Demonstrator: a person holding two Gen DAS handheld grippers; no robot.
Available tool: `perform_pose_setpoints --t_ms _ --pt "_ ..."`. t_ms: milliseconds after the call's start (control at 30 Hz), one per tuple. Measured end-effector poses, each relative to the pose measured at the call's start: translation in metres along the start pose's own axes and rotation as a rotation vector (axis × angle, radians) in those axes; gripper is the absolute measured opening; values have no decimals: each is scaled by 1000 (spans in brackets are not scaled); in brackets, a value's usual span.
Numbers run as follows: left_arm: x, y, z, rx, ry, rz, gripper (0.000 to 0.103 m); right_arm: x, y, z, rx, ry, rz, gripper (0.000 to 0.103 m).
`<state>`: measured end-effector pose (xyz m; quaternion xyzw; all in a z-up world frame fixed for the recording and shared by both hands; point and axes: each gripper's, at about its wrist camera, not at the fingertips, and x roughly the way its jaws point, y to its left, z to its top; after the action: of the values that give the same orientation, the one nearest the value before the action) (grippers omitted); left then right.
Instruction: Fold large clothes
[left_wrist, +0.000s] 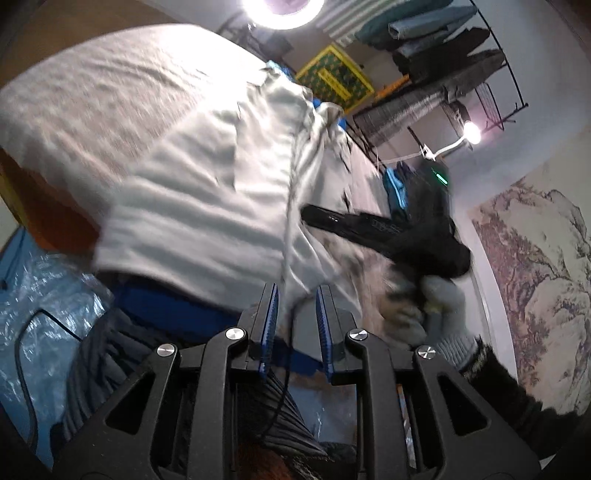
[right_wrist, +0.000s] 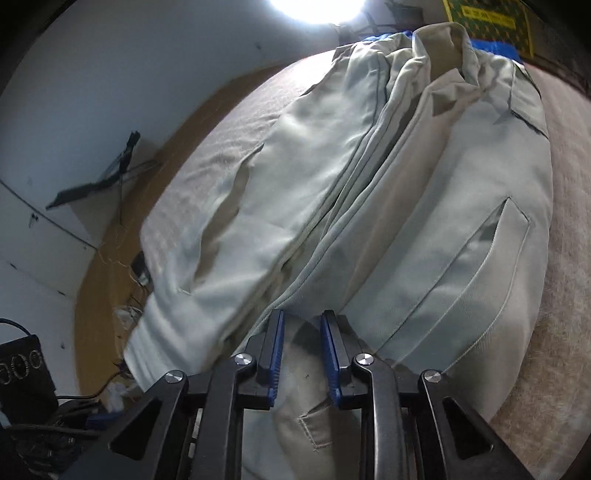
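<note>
1. Left wrist view, left gripper: fingers parted with a narrow gap; a hem corner of the pale grey jacket hangs between the blue pads; cannot tell whether the pads actually pinch the cloth; picture blurred.
2. Same view, jacket: draped over the near edge of the beige-covered bed; ribbed hem band toward the lower left; zipper edge running down to the gripper.
3. Same view, right gripper: seen from the side to the right of the jacket, black, tips touching the cloth; held in a gloved hand; finger state not discernible from here.
4. Same view, surroundings: clothes rack with folded garments at the upper right; ceiling lamp at the top; landscape wall painting at the right; blue plastic sheet at the lower left.
5. Right wrist view, right gripper: fingers spread a little, with pale fabric filling the gap between the blue pads; firm grip not confirmable.
6. Same view, jacket: lying front side up along the bed, collar at the far end, open zipper down the middle, slanted pocket on each side, ribbed cuff at the lower left.
</note>
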<state>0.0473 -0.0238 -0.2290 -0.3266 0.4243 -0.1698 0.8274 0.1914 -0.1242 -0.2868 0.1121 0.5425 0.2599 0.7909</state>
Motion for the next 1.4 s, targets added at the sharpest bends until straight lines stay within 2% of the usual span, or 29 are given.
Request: perform_pose_setpoints --t_ms 67,133,300,400,533,633,733,867,967,1033,1067,1167,1233,1267,1300,1333,1400 --pt "-4 4 13 15 -21 8 19 -20 3 -3 -8 -43 43 22" --pt "-9 7 26 47 -42 30 19 -46 6 -4 -30 -97 35 22" --pt "-12 12 64 163 -78 119 19 -94 -4 14 -41 -204 -51 22" --pt "-10 17 82 187 -88 153 19 -102 -18 48 -28 -253 -100 22" --pt "-2 27 92 168 -75 179 19 -90 -36 100 0 -283 -124 22" --pt "5 33 92 155 -50 196 19 -64 -52 141 11 -291 -163 22" --pt "5 35 93 147 -46 216 19 -36 -70 175 30 -273 -194 22" --pt "-2 37 100 139 -81 263 19 13 -87 207 55 -224 -217 21" --pt "-6 41 106 129 -96 274 19 41 -91 216 55 -190 -213 21" --pt "-3 43 110 137 -87 287 19 60 -91 218 39 -168 -247 22" --pt "-1 44 111 143 -81 296 19 62 -89 217 22 -191 -263 22" --pt "4 49 113 136 -65 289 19 58 -90 216 32 -163 -248 23" --pt "5 53 114 133 -47 271 26 41 -90 212 48 -155 -208 23" --pt "6 55 113 134 -36 254 39 31 -89 209 51 -168 -192 23" --pt "6 57 113 134 -22 233 46 14 -86 203 56 -190 -170 25" --pt "6 60 112 130 -12 214 46 0 -84 196 59 -210 -144 30" --pt "5 68 111 112 3 186 46 -36 -77 175 63 -245 -89 31"
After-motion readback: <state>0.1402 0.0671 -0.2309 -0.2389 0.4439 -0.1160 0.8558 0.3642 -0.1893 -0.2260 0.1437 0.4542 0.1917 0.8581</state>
